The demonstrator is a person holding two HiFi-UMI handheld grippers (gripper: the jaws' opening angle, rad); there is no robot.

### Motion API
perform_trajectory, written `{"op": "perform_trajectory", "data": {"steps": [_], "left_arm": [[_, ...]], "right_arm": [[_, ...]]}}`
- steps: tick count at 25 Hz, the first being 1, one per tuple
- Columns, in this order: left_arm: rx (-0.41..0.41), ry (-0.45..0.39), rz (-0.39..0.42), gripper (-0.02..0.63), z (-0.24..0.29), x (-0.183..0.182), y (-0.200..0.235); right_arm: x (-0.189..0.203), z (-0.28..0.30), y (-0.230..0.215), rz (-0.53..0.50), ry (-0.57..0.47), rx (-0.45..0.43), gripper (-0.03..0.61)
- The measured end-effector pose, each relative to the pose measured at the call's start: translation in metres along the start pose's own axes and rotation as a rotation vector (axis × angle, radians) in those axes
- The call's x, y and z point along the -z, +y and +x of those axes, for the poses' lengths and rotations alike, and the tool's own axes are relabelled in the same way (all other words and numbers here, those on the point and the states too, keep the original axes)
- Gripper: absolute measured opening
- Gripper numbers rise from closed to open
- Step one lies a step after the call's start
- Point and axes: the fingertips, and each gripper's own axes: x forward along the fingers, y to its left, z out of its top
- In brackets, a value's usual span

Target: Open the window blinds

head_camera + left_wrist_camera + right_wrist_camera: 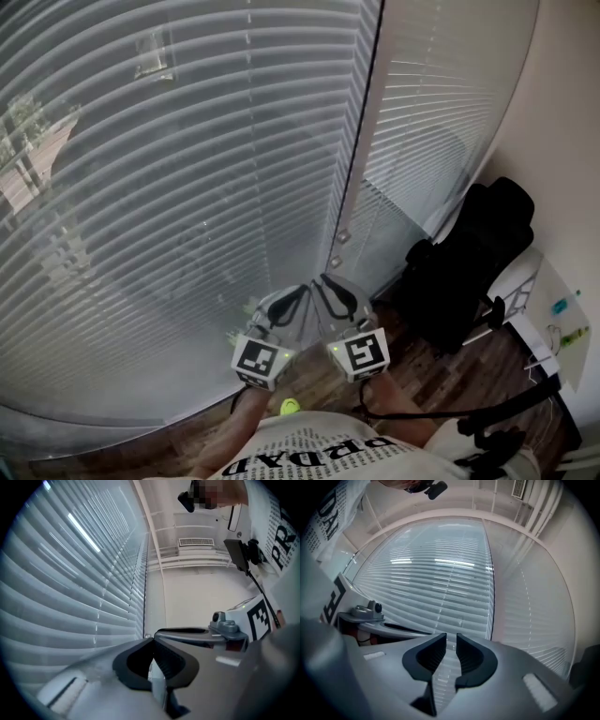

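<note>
The slatted window blinds hang lowered with their slats turned nearly flat, and a narrower set hangs to the right of a dark vertical line. Both grippers are side by side low in the head view, pointing at the blinds near that line. My left gripper is shut with its tips touching and nothing between them. My right gripper stands a little open, a narrow gap between its pads, holding nothing. The blinds fill the right gripper view and one side of the left gripper view.
Two small pale cord ends hang by the dark line. A black chair stands at the right in front of the narrow blinds, beside a white desk. The floor is wood. The plain wall lies beyond the blinds' end.
</note>
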Motion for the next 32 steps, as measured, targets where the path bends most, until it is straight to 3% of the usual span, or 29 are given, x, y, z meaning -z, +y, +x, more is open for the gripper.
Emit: {"op": "perform_trajectory", "data": {"steps": [3, 17, 21, 24, 32], "left_arm": [[-0.022, 0.000, -0.002, -0.008, 0.004, 0.004, 0.002], [-0.062, 0.026, -0.008, -0.008, 0.057, 0.013, 0.001], [-0.094, 0.024, -0.009, -0.008, 0.063, 0.026, 0.003], [-0.113, 0.030, -0.002, -0.008, 0.071, 0.015, 0.008], [-0.154, 0.038, 0.006, -0.008, 0.074, 0.013, 0.017]], "right_arm": [[0.003, 0.001, -0.005, -0.024, -0.003, -0.010, 0.101], [0.028, 0.017, -0.077, -0.052, 0.055, 0.045, 0.097], [0.045, 0.020, -0.088, -0.065, 0.067, 0.044, 0.099], [0.035, 0.029, -0.096, -0.085, 0.055, 0.036, 0.143], [0.041, 0.045, -0.106, -0.130, 0.087, 0.020, 0.146]]}}
